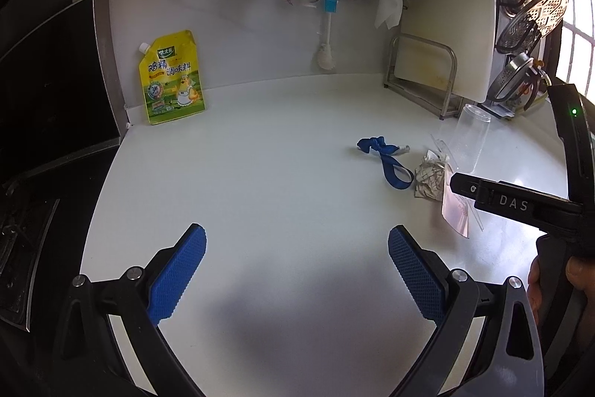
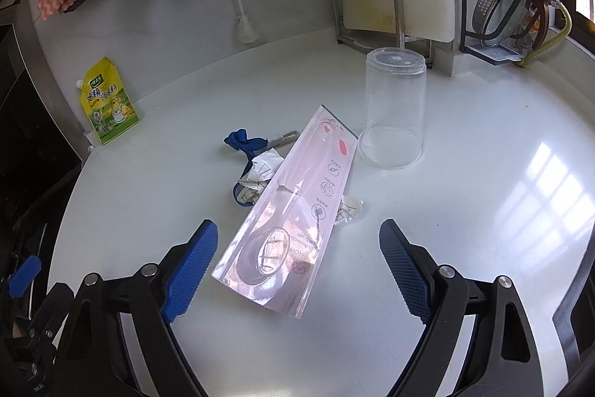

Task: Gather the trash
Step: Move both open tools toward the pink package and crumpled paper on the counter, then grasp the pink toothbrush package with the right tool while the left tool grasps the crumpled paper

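Beside the inverted clear plastic cup [image 2: 393, 114], the trash lies in one loose cluster on the white tabletop [image 2: 483, 211]: a clear plastic wrapper [image 2: 293, 211] just beside the cup's rim, a crumpled paper scrap [image 2: 256, 181] partly under the wrapper, and a blue strap [image 2: 247, 141] farther from the cup, touching the paper.

The right gripper [image 2: 297, 263] hovers above the wrapper's near end with its jaws wide and empty. The left gripper [image 1: 297, 266] hangs over bare tabletop, well apart from the cup, jaws also wide and empty.

Probable faults:
- The wrapper is flat, thin and glossy. Jaws closing from above are likely to slide it or pinch only air.
- A pushed wrapper can strike the cup, which looks light and may tip or skid.
- Lifting the wrapper may drag the paper scrap along and drop it.
- The strap's loop can snag a jaw.
- The two grippers may collide if both approach the cluster.
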`<state>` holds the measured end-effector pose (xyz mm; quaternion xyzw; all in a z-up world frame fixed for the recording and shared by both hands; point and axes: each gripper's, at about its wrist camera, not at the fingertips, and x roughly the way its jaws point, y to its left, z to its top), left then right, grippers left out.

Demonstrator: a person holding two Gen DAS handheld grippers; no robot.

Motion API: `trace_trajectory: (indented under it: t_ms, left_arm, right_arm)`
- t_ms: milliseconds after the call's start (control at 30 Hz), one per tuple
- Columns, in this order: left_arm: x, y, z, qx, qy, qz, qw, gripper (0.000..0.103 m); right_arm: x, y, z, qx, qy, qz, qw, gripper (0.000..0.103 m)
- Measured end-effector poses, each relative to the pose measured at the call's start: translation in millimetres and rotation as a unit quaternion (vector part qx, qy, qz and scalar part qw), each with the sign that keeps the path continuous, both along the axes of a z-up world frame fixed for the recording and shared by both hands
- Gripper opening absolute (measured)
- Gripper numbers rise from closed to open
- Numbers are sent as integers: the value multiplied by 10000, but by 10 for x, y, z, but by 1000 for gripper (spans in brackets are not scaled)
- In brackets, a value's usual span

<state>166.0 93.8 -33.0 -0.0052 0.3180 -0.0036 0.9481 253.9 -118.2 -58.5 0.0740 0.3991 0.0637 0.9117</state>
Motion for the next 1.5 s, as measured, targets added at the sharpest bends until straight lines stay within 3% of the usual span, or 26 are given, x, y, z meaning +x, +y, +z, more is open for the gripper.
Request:
trace_trajectory:
  t_ms: [433,600,667,767,1500]
  left_arm:
    - [1,26,-39,-4,58,31,10000,97]
    - [-1,14,-58,-14,93,9,10000,97]
    - [-7,4,-56,-8,83,-6,10000,97]
    - [-5,-23,-53,-8,86,-23,10000,97]
    - [58,-483,-50,61,198,-342,9992,97]
  right_arm:
    - [180,215,-179,-897,250,-104,9956,84]
    - [128,30,-182,-847,223,-237,9959,83]
    - [101,-34,-183,-843,215,-231,9959,69]
    - [99,-105,-207,-800,333,-144,9961,58]
    - [63,-893,-352,-772,613,-497,9939,58]
